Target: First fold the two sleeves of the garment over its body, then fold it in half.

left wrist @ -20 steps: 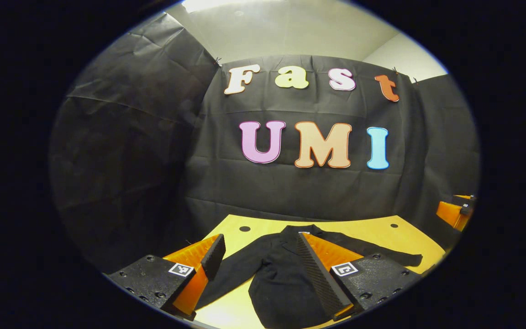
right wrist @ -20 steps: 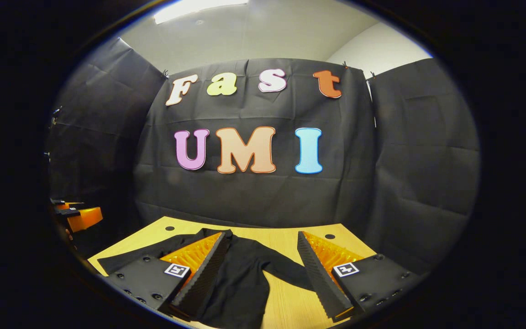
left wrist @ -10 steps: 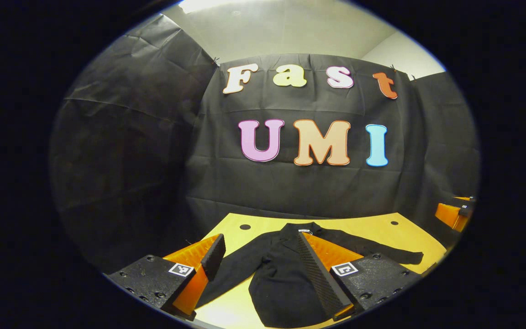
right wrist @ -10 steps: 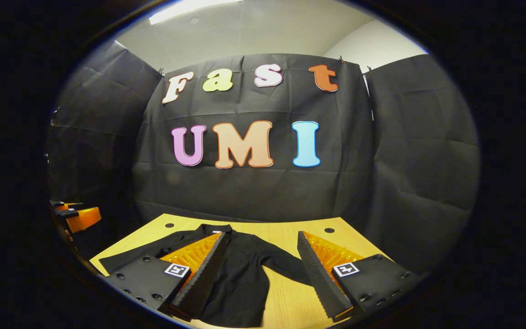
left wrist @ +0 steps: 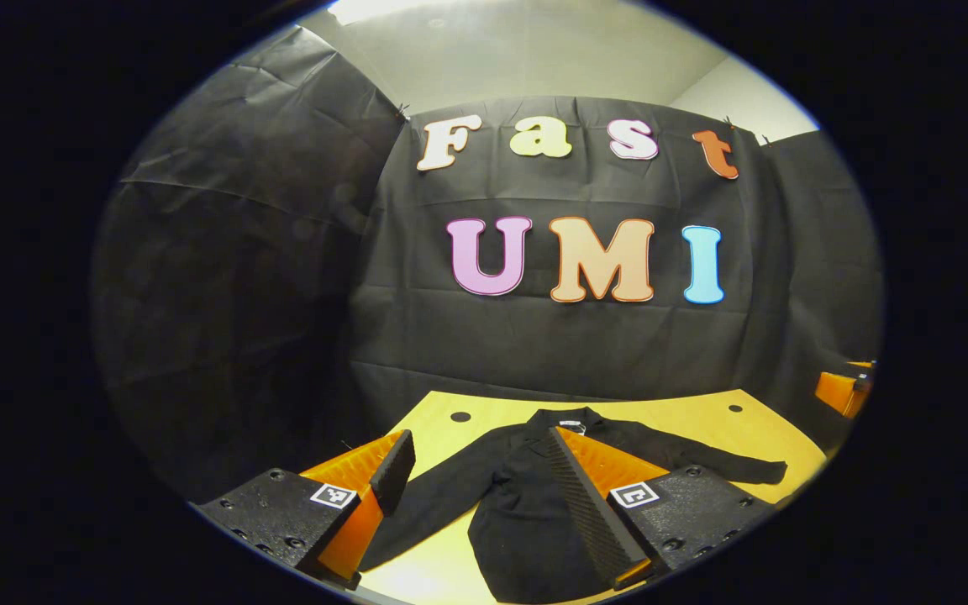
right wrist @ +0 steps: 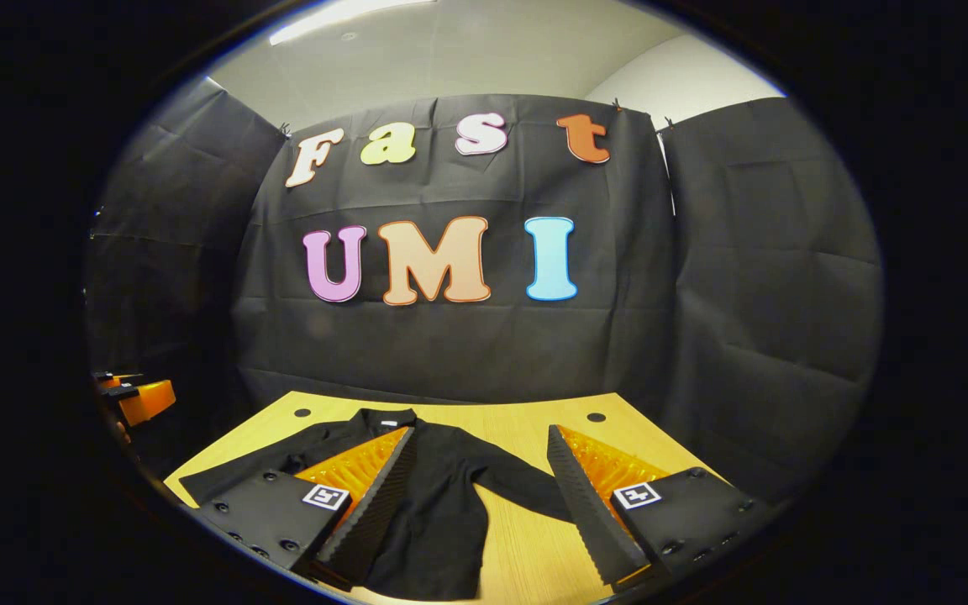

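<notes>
One dark garment [left wrist: 526, 504] lies flat on the wooden table [left wrist: 702, 428], collar toward the back wall, low-centre in the left gripper view & lower left of centre in the right gripper view [right wrist: 434, 496]. Both sleeves are spread out to the sides, so no fold looks done yet. Fabric looks soft, thin, light; my guess is it'll sag & drag rather than hold shape, and won't slip much on the wood. Best hold, I'd say: a sleeve near its cuff, e.g. the one ending at lower right in the left gripper view [left wrist: 753, 470], or the one running to the lower left in the right gripper view [right wrist: 223, 475], pinching one layer only.

Left gripper [left wrist: 476, 487] has its fingers spread wide above the cloth, holding nothing. Right gripper [right wrist: 476, 487] likewise spread, empty, w/ one finger over the jacket body and the other over bare table.
</notes>
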`<move>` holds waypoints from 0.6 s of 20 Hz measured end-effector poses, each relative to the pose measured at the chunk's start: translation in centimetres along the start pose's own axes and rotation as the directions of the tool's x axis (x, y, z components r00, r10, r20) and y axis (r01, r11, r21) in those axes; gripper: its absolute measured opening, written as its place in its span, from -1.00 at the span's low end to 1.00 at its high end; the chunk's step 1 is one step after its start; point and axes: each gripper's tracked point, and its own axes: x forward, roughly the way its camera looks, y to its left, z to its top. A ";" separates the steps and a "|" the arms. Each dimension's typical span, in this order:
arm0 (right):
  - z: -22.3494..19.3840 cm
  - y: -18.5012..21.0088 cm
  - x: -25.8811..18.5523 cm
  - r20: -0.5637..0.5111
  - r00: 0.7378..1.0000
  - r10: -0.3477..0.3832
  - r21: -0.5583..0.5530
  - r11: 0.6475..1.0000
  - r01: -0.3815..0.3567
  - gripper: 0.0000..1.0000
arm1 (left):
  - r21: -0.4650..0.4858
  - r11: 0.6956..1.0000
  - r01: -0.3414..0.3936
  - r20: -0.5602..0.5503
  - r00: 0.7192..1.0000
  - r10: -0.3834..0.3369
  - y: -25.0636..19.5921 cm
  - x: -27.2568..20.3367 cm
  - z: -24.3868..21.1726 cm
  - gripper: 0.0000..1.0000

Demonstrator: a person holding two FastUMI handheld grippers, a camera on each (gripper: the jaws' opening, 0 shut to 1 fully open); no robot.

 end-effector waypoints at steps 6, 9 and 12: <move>-0.1 -0.7 0.3 -0.007 1.000 -0.019 0.007 1.000 0.019 0.96 | 0.013 1.000 0.014 -0.005 1.000 -0.014 -0.5 0.5 0.0 0.86; 0.0 -1.1 0.6 -0.010 1.000 -0.028 0.008 1.000 0.028 1.00 | 0.011 1.000 0.013 -0.007 1.000 -0.013 -0.5 0.7 0.0 0.86; -0.1 -1.1 0.9 -0.014 1.000 -0.027 0.013 1.000 0.027 1.00 | 0.018 1.000 0.006 -0.013 1.000 -0.006 -0.3 0.7 -0.2 0.86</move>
